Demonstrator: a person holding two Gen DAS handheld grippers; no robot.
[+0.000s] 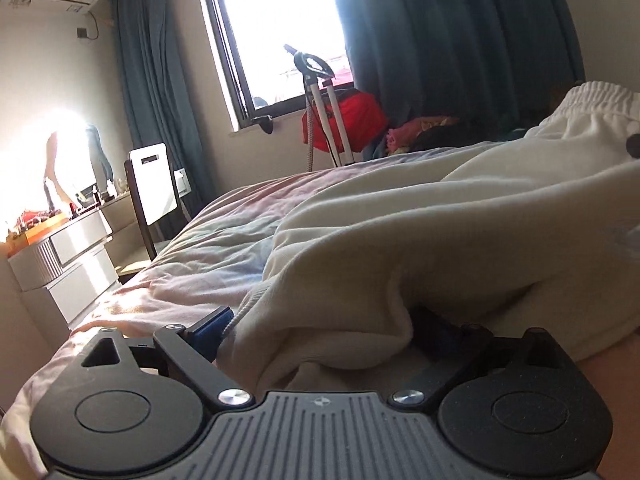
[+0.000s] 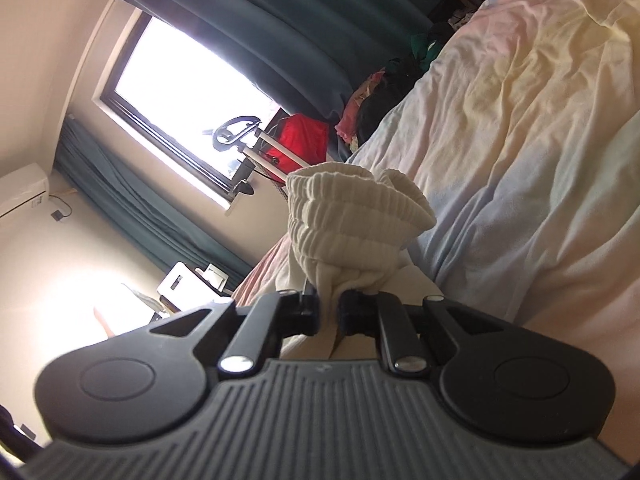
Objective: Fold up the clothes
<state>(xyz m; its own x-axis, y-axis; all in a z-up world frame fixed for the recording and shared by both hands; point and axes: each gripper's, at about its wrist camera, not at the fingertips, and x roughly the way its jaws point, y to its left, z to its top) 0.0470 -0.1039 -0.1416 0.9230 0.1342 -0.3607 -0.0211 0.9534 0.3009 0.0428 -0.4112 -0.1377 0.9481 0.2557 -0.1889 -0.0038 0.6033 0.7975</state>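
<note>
A cream sweatpants garment (image 1: 440, 232) lies across the bed, its elastic waistband (image 1: 600, 94) raised at the far right. My left gripper (image 1: 320, 332) is open, its fingers wide apart, and a fold of the cream cloth lies between them; the right finger is partly hidden under the cloth. My right gripper (image 2: 330, 312) is tilted and shut on the bunched ribbed waistband (image 2: 352, 208) of the same garment, held above the bed.
The bed has a rumpled pale pastel sheet (image 1: 208, 256) (image 2: 520, 120). A chair (image 1: 154, 184) and a white dresser (image 1: 60, 256) stand left of the bed. A garment steamer (image 1: 320, 100), a red bag (image 1: 356, 120) and piled clothes (image 1: 420, 132) sit under the window.
</note>
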